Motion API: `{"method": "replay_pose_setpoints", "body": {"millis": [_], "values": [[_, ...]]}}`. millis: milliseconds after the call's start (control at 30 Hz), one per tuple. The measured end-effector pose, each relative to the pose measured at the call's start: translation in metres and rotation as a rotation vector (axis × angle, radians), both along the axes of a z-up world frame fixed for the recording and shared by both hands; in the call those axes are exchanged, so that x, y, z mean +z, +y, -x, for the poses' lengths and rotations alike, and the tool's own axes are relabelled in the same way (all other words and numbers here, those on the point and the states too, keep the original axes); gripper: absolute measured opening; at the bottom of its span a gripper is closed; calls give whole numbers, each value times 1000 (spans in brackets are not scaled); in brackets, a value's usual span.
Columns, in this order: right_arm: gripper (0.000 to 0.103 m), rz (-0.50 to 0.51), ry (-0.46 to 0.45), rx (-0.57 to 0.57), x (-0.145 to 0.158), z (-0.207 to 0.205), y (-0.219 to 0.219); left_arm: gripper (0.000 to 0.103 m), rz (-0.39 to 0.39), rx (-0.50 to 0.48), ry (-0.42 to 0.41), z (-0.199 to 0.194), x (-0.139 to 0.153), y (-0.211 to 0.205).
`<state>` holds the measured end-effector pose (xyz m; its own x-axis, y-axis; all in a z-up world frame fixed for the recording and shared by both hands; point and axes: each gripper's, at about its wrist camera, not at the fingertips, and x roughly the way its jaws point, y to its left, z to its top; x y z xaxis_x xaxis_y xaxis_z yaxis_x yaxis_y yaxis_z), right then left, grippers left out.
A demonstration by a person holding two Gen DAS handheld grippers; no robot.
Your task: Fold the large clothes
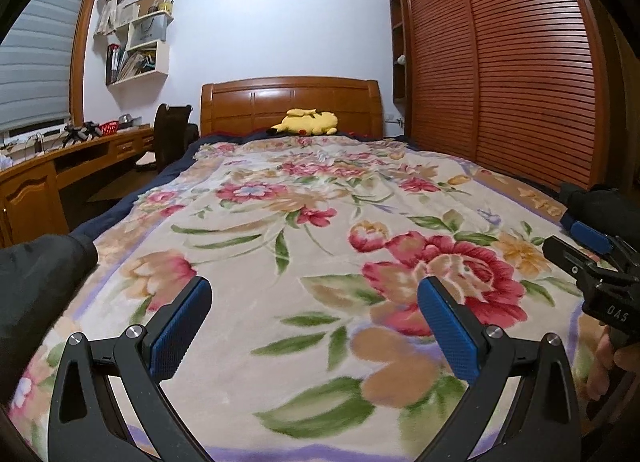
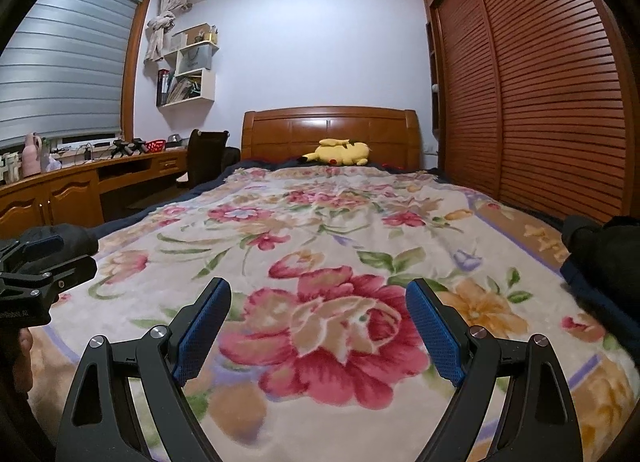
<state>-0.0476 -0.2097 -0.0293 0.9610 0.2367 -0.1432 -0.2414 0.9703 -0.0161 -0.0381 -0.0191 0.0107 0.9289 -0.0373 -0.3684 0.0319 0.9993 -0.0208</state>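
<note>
A large cream blanket with red and orange flowers (image 1: 304,222) lies spread flat over the bed; it also fills the right wrist view (image 2: 340,246). My left gripper (image 1: 314,290) is open and empty, held just above the blanket's near end. My right gripper (image 2: 318,292) is open and empty too, above the big red flower. Each gripper shows at the edge of the other's view: the right gripper (image 1: 592,262) and the left gripper (image 2: 40,262). A dark garment (image 1: 36,294) lies at the bed's left edge, another (image 2: 600,258) at the right edge.
A yellow plush toy (image 1: 306,123) lies by the wooden headboard (image 1: 292,100). A slatted wardrobe (image 1: 520,74) runs along the right side. A wooden desk (image 1: 48,178) with a chair (image 1: 172,134) stands on the left under the window. Wall shelves (image 1: 138,50) hang above.
</note>
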Motion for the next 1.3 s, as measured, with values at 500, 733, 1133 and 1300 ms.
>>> {"method": "replay_pose_setpoints", "body": {"millis": [500,733,1133,1300], "values": [[90,0,12,13,0,-6,-5,103,6,12,13,-3,-5,4],[90,-2,11,15,-1,-4,-5,103,6,12,11,-3,-5,4],[90,-2,12,22,-1,-5,-6,103,6,13,10,-3,-5,4],[90,-2,9,23,-1,-5,-7,103,6,13,10,-3,-4,4]]}}
